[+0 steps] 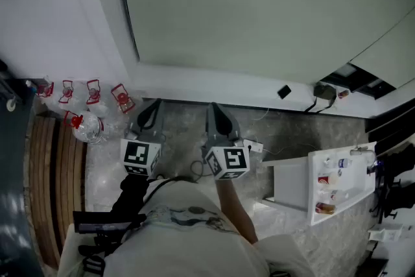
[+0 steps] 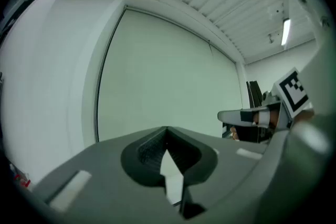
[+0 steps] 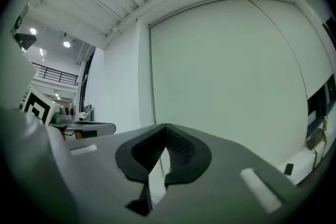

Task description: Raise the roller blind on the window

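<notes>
Where the person's white-shirted torso (image 1: pixel 188 230) fills the bottom of the head view, both grippers are held out ahead of it, side by side and near each other, pointing toward the window wall. The left gripper (image 2: pixel 167 130) has its jaws brought together at the tips, with nothing between them. The right gripper (image 3: pixel 166 127) is likewise closed tip to tip and empty. Each carries its marker cube at the rear; the left cube (image 1: pixel 141 157) and the right cube (image 1: pixel 228 162) sit just above the torso in the head view.

Beyond the grippers lies a grey speckled floor (image 1: pixel 292 133). Clear water bottles (image 1: pixel 91 110) with red handles are grouped at the middle left, beside wooden slats (image 1: pixel 55 185) at the lower left. A white shelf unit (image 1: pixel 337 181) holding small containers stands at the lower right, well apart from both grippers.

Farther on, a white ledge (image 1: pixel 214 87) runs along the foot of the wall, with a small black plug (image 1: pixel 284 92) on it right of centre.

Farthest, the roller blind (image 1: pixel 259 10), pale grey-green, occupies the upper centre and right of the head view and the middle of both gripper views. It hangs fully lowered, reaching the ledge. Neither gripper touches it.
</notes>
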